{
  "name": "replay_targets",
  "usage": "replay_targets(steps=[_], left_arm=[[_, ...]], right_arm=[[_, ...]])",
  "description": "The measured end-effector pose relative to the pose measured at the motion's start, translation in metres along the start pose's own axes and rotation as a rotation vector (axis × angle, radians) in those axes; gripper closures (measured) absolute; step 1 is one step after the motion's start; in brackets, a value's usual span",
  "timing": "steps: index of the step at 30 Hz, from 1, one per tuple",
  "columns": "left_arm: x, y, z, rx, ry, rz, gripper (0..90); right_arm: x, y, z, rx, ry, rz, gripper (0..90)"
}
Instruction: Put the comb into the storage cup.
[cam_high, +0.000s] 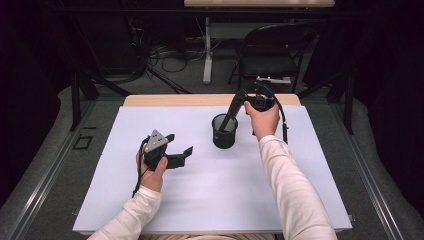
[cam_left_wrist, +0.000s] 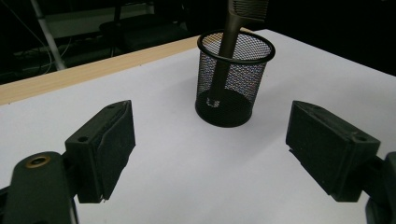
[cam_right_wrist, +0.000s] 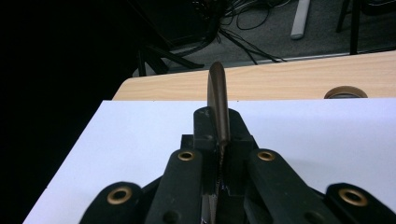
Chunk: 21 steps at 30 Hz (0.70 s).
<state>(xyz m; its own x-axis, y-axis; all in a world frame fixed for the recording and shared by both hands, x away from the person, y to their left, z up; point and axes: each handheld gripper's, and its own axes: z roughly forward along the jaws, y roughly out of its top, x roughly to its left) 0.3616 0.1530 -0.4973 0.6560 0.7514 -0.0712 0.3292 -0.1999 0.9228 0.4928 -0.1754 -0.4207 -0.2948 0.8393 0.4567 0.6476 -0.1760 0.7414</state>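
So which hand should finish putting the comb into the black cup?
The right one, I think. The right gripper is shut on the comb, whose lower end is already inside the mesh cup. The left gripper sits open and empty, off to the cup's side.

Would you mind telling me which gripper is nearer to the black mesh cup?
Right. The right gripper holds a comb whose lower end stands inside the mesh cup. The left gripper rests open on the table, apart from it.
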Motion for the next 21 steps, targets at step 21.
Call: replay_targets(steps=[21], left_arm=[[-0.0001, 0.0001, -0.0001, 0.001, 0.001, 0.0, 16.1]], right_arm=[[-0.0053, -0.0065, 0.0035, 0.004, 0.014, 0.031, 87.0]])
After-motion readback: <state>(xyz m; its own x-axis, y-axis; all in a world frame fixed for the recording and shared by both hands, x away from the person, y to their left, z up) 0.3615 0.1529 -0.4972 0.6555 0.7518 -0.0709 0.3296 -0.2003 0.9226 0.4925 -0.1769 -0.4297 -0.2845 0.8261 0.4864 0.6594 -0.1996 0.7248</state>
